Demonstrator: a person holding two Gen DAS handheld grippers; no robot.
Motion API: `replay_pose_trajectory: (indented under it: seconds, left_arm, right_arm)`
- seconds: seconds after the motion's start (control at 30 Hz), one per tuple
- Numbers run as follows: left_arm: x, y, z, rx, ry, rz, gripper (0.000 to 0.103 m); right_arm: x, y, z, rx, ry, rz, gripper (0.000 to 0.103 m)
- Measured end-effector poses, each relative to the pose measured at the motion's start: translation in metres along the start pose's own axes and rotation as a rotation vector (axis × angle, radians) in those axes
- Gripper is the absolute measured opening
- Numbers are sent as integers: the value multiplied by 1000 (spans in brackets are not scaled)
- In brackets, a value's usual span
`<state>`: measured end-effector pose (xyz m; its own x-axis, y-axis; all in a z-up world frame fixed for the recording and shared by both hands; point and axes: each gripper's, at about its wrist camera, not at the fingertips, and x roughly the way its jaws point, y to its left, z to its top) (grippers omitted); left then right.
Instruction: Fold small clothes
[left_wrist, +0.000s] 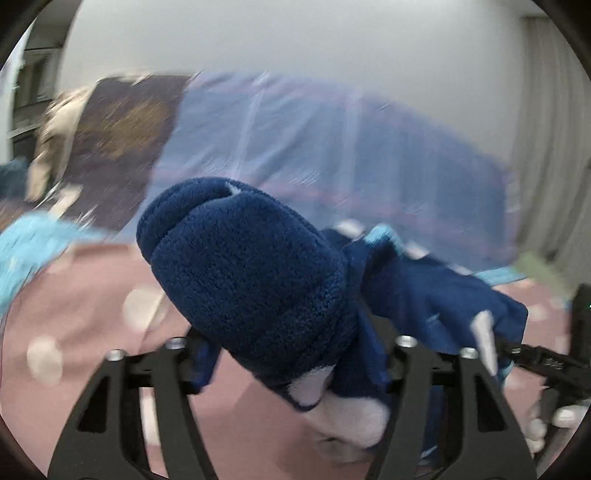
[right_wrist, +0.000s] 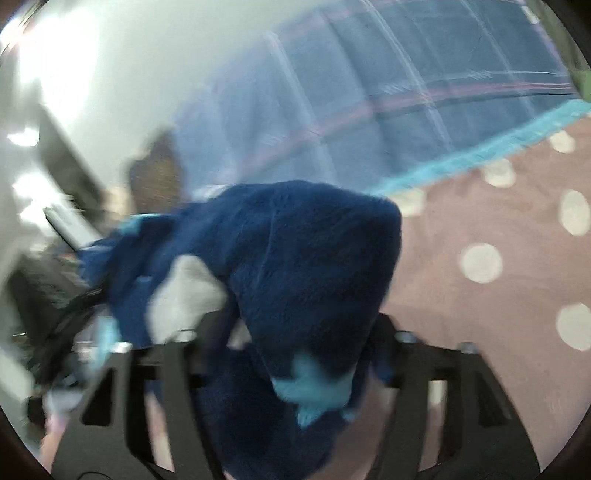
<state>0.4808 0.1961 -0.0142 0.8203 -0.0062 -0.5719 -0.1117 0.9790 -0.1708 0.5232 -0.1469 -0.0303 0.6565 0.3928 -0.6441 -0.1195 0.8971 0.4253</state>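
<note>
Fleece garment (left_wrist: 251, 273) bunched btwn left claw (left_wrist: 291, 369) fingers, above dotted blanket (left_wrist: 92, 295), its other end in right claw (right_wrist: 295, 354); checked cushion (left_wrist: 332, 147) behind, fringed cloth (right_wrist: 480, 155) at its base.

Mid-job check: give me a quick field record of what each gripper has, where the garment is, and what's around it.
garment: navy fleece garment with white and light-blue patches, bunched and draped over both grippers
left gripper: garment covers the fingers; grip cannot be confirmed
right gripper: garment covers the fingers; grip cannot be confirmed
surface: pink cover with pale dots
behind: blue plaid blanket, light-blue fringed cloth
image quality: motion blur in both views
fold state: not folded flat yet
</note>
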Motion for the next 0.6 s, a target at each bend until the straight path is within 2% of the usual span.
replay_pose_trajectory:
  seconds: [0.03, 0.07, 0.1, 0.13, 0.17, 0.2, 0.27, 0.37, 0.43, 0.53, 0.6]
  left_arm:
    - [19, 4, -17, -1, 75, 33, 68]
    - [41, 8, -37, 17, 162, 69, 68]
    - [52, 8, -49, 39, 204, 85, 68]
    - [67, 6, -68, 88, 282, 99, 68]
    - [73, 6, -76, 102, 329, 90, 68]
    - [74, 4, -75, 114, 340, 102, 68]
    - [64, 0, -68, 144, 318, 111, 68]
    - [36, -13, -68, 208, 265, 62, 68]
    - [5, -18, -78, 232, 193, 23, 69]
    - [-46, -28, -94, 225, 116, -48, 70]
    - [-89, -43, -109, 236, 59, -82, 78]
  right_arm:
    - [22, -7, -10, 5, 57, -110, 80]
    - [38, -15, -21, 10, 116, -161, 80]
    - [57, -27, -39, 23, 196, -191, 80]
    - [63, -41, -55, 72, 205, -158, 80]
    - [56, -51, -60, 114, 160, -109, 78]
    - [50, -54, -60, 119, 142, -84, 78]
    - [40, -51, -60, 98, 154, -105, 78]
    - [4, -30, -70, -75, 93, -186, 78]
    - [-28, -10, -92, -205, 35, -187, 79]
    - [-84, 9, -130, -330, -46, -181, 82]
    - [-126, 20, -160, -383, -85, -168, 91]
